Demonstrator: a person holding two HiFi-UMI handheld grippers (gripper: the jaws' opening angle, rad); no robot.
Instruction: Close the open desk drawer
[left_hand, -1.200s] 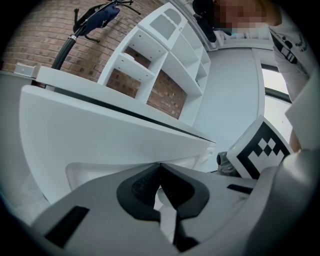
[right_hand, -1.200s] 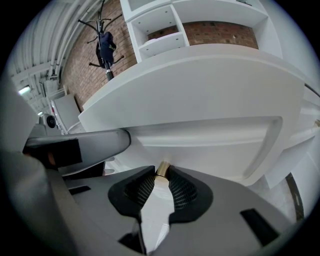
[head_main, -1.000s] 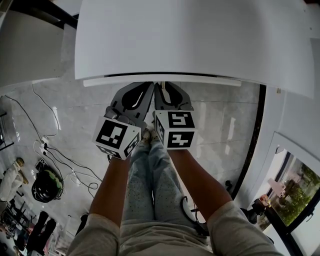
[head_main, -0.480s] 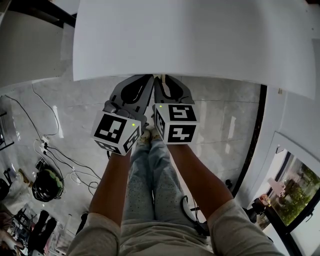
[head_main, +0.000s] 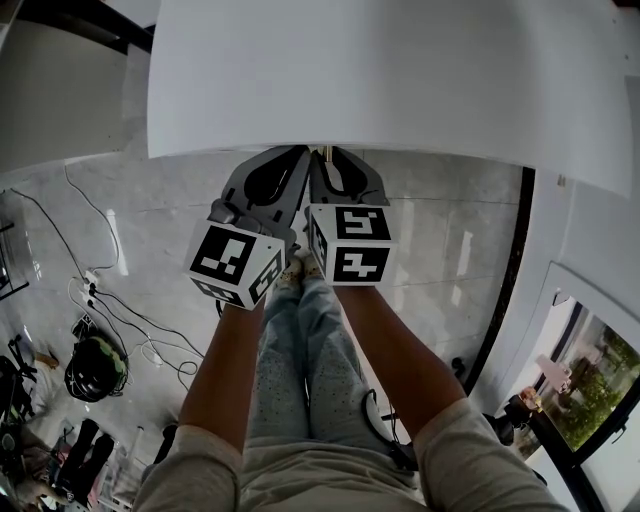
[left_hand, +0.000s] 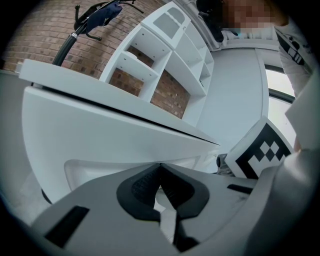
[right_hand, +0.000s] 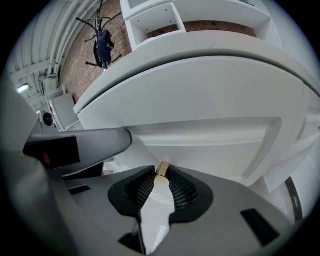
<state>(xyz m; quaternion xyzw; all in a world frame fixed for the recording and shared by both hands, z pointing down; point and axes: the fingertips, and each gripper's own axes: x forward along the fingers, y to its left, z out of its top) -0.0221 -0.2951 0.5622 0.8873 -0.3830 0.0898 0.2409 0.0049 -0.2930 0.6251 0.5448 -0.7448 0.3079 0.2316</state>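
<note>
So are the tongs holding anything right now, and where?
The right tongs pinch the small brass knob on the drawer front by its sides, at their very tips. The left tongs are shut on nothing.

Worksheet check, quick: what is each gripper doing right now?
Left gripper: closed, empty.
Right gripper: closed on the brass knob.
</note>
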